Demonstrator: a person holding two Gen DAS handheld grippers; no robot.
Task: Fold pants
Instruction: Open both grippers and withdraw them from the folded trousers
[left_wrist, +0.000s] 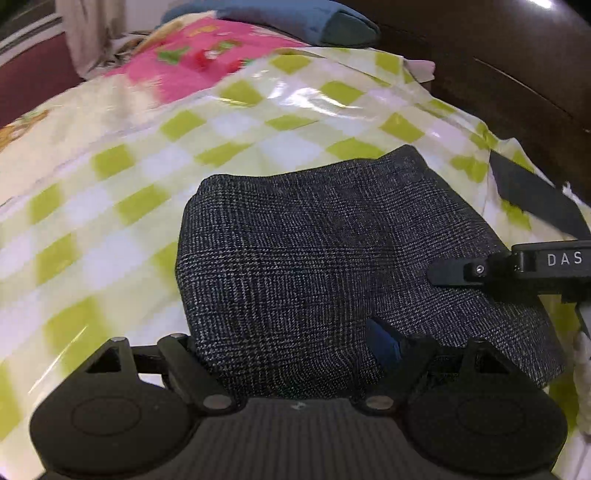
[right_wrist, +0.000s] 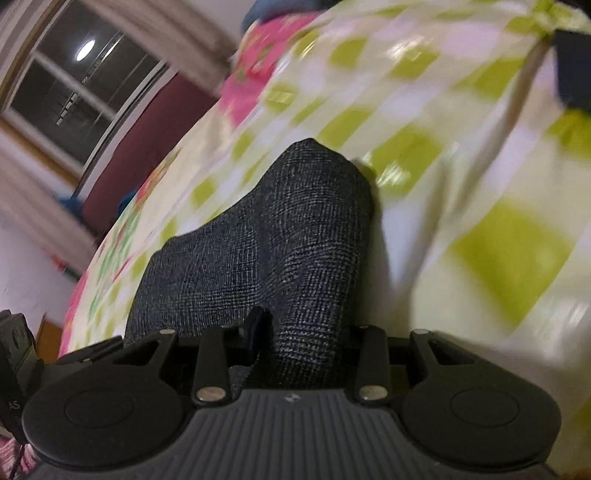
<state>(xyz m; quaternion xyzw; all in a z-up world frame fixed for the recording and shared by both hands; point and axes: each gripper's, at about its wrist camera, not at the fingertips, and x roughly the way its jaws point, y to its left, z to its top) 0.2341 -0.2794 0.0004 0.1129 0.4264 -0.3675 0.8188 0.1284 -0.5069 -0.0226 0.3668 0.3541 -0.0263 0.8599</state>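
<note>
- The left gripper (left_wrist: 295, 354) is matte black plastic; its body fills the bottom of the left wrist view.
- Its centre panel is dark grey with fine lengthwise ribs and a small pale mark near the top edge.
- Two round black discs sit at lower left and lower right, each with a faint raised ring.
- Black link arms run up from silver rivets; smaller silver pins cap the triangular cut-out brackets.
- A blue pad shows on one finger (left_wrist: 384, 343).
- The right gripper (right_wrist: 280, 343) has the same build: ribbed grey panel, black discs, silver rivets.
- At the right edge of the left wrist view it carries white letters "DAS" and a small silver screw.
</note>
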